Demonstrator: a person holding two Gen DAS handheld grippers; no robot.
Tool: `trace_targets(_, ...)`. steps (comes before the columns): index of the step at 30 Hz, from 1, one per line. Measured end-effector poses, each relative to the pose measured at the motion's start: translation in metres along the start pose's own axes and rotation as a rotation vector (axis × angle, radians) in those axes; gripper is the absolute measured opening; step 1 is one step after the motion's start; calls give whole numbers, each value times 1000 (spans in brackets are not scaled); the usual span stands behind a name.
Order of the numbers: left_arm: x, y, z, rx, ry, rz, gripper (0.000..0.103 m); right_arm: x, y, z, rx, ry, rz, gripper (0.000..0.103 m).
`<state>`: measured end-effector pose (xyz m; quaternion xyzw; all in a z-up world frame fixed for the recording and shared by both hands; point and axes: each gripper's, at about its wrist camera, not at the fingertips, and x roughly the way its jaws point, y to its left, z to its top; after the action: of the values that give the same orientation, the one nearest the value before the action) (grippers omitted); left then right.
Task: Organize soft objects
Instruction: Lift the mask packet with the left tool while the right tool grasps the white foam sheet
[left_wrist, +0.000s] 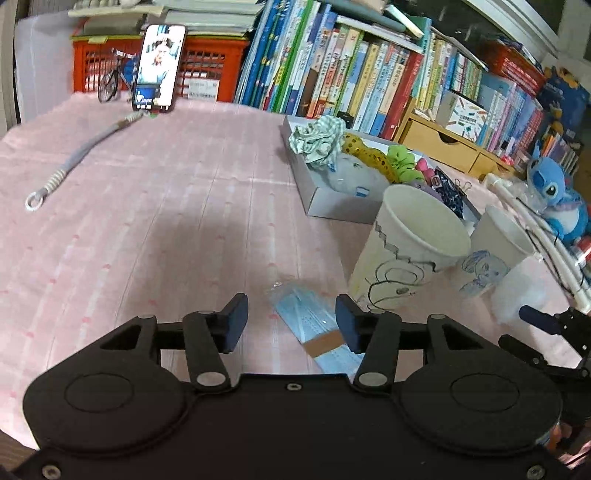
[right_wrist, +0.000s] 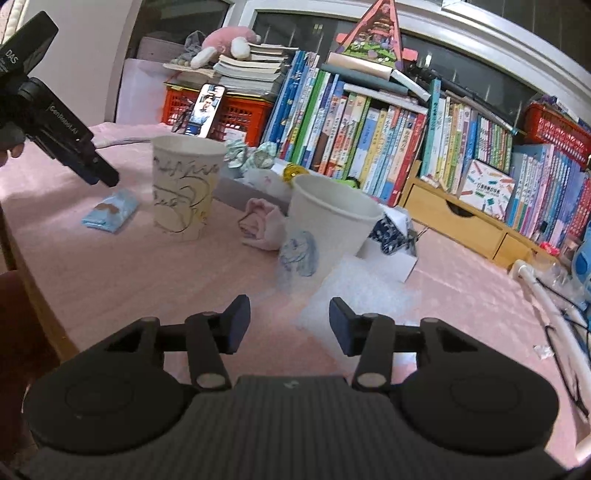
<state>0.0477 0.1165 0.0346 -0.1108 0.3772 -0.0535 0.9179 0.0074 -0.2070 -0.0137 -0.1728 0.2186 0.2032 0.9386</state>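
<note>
Flat crinkly mask pkt (left_wrist: 317, 325) btwn open L gripper (left_wrist: 291, 325) fingers

The left wrist camera sits low over the pink table (left_wrist: 147, 221), looking forward past its own fingers toward the books (left_wrist: 351, 81) and phone (left_wrist: 159, 68), with the mask pack (left_wrist: 314, 325) close beneath. The right wrist camera looks from further right and a little back, facing the same book wall. Both views share the two cups: the yellow cup (left_wrist: 402, 254) (right_wrist: 184, 188) and the blue cup (left_wrist: 491, 254) (right_wrist: 325, 229), also the box (left_wrist: 332, 199) and phone (right_wrist: 205, 110). The right view catches the left gripper (right_wrist: 105, 177) at its upper left.
</note>
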Motion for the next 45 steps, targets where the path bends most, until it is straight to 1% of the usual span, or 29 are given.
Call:
trace_targets(2,-1,-6,-6,25,-19,14,63,-2,3,-2,10,0,4,64)
trace_targets(4,-2,-13,-12,45,-40,24,67,-4,5,-3,25,-6,5,66)
trace_targets(8,-1,-25,-24,75,-76,38,78,-8,7,-4,58,-21,5,69)
trace_targets(11,1,-34,-34,101,-100,61,80,-13,6,-5,84,-47,-13,73)
trace_targets(15,6,-42,-44,120,-106,82,81,-21,4,-5,113,-98,-65,79)
trace_targets(17,9,-44,-48,120,-106,89,81,-23,2,-6,123,-126,-104,86)
trace_targets(20,12,-48,-52,127,-118,107,78,-23,0,-5,143,-155,-162,89)
trace_targets(21,12,-49,-52,131,-124,118,78,-22,-1,-5,150,-158,-174,90)
trace_targets(23,13,-51,-53,142,-137,137,74,-19,-4,-5,172,-163,-196,97)
trace_targets(25,15,-52,-54,151,-139,147,73,-16,-6,-6,192,-162,-204,99)
trace_targets(29,18,-54,-53,156,-126,131,66,-10,-6,-7,211,-151,-221,100)
trace_targets(38,22,-61,-56,178,-137,139,65,1,-2,-8,279,-138,-235,100)
trace_targets(39,23,-62,-57,185,-140,144,63,3,0,-8,281,-134,-232,100)
trace_targets(40,23,-63,-57,189,-143,148,58,4,1,-8,282,-132,-231,99)
trace_targets(41,23,-64,-57,194,-146,154,55,5,2,-8,282,-131,-236,99)
trace_targets(45,23,-65,-57,200,-143,152,52,7,6,-6,269,-128,-253,98)
